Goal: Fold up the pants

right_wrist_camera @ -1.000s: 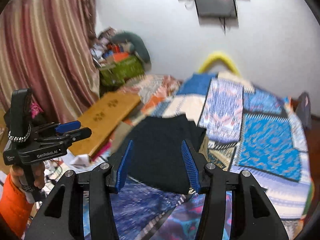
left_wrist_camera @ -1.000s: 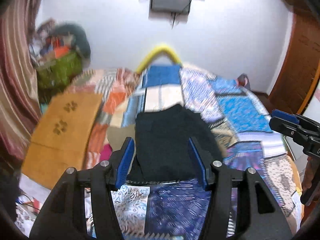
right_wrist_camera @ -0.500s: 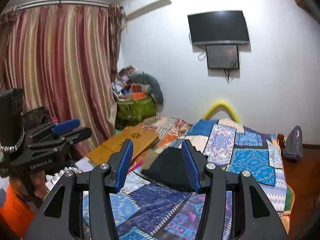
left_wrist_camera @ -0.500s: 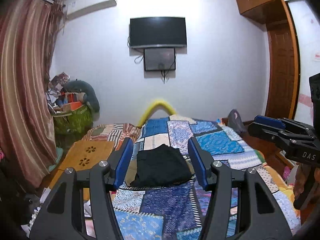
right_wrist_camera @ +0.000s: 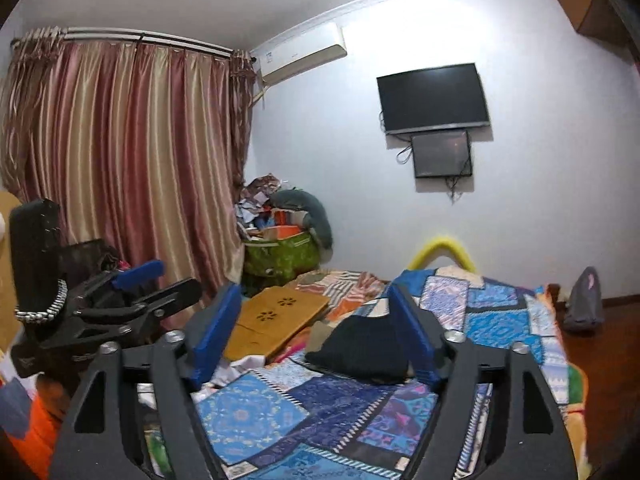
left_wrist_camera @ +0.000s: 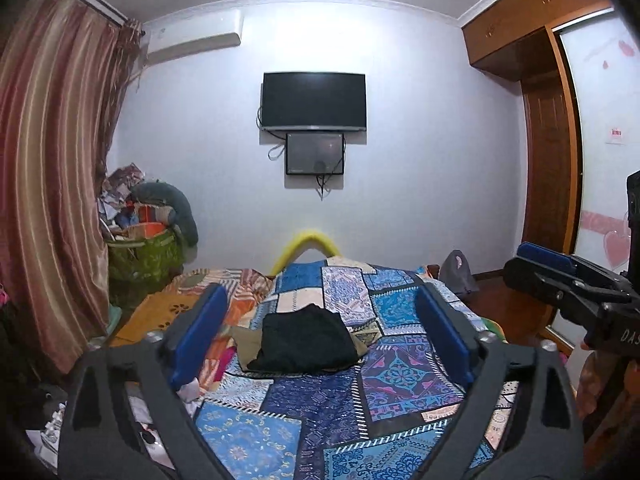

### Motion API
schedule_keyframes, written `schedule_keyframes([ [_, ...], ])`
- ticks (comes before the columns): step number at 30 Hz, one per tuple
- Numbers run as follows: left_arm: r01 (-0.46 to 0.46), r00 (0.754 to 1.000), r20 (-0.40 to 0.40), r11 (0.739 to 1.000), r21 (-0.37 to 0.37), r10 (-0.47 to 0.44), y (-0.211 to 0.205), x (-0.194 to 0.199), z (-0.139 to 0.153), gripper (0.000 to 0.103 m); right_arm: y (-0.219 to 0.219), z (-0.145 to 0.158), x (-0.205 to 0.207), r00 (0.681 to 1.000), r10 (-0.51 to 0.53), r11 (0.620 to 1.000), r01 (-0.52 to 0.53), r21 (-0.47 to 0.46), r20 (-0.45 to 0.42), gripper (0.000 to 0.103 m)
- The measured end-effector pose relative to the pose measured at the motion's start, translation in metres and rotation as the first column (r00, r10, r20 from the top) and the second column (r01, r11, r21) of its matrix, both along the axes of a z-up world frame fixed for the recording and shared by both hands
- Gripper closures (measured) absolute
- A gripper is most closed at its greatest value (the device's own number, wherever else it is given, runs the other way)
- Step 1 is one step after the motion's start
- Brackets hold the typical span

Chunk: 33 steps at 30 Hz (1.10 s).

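The black pants (left_wrist_camera: 304, 340) lie in a folded pile on the patchwork bedspread (left_wrist_camera: 400, 376), on top of an olive garment (left_wrist_camera: 245, 340). My left gripper (left_wrist_camera: 319, 294) hangs well back from the pile, its jaws opening wide with nothing between them. My right gripper (right_wrist_camera: 314, 290) is also held back from the pants (right_wrist_camera: 360, 348), and its jaws are opening with nothing between them. Each gripper shows in the other's view: the right gripper (left_wrist_camera: 520, 266) at the right edge, the left gripper (right_wrist_camera: 180, 278) at the left edge.
An orange wooden lap tray (right_wrist_camera: 276, 316) lies at the bed's left side beside a green basket (right_wrist_camera: 280, 256) heaped with clutter. Striped curtains (right_wrist_camera: 132, 176) hang on the left. A TV (left_wrist_camera: 314, 100) is on the far wall, a wardrobe (left_wrist_camera: 552, 184) on the right, and a grey bag (right_wrist_camera: 584, 300) on the floor.
Both grippers have drawn back and risen from the pants, which now look small and far off. Both pairs of jaws stand wider than half a second ago.
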<state>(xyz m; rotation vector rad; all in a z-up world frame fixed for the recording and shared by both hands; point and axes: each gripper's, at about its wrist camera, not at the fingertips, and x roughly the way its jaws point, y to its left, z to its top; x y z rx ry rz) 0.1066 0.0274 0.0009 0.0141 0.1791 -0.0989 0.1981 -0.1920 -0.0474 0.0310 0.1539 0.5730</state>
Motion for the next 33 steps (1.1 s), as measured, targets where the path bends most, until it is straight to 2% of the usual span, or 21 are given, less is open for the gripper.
schedule_keyframes([
  [2,-0.007,1.000,0.010,1.000,-0.002,0.007,0.001,-0.004,0.000,0.001,0.000,0.001,-0.004,1.000,-0.012,1.000,0.012,0.001,0.004,0.018],
  [6,-0.005,1.000,0.009,1.000,-0.009,0.005,0.004,-0.008,0.000,0.001,-0.001,0.000,-0.008,0.999,-0.039,0.999,0.039,0.011,0.006,0.000],
  [33,0.010,1.000,-0.015,1.000,-0.020,-0.010,0.001,-0.003,-0.011,0.001,0.004,-0.003,-0.021,0.999,-0.051,0.999,0.051,-0.019,0.006,0.000],
])
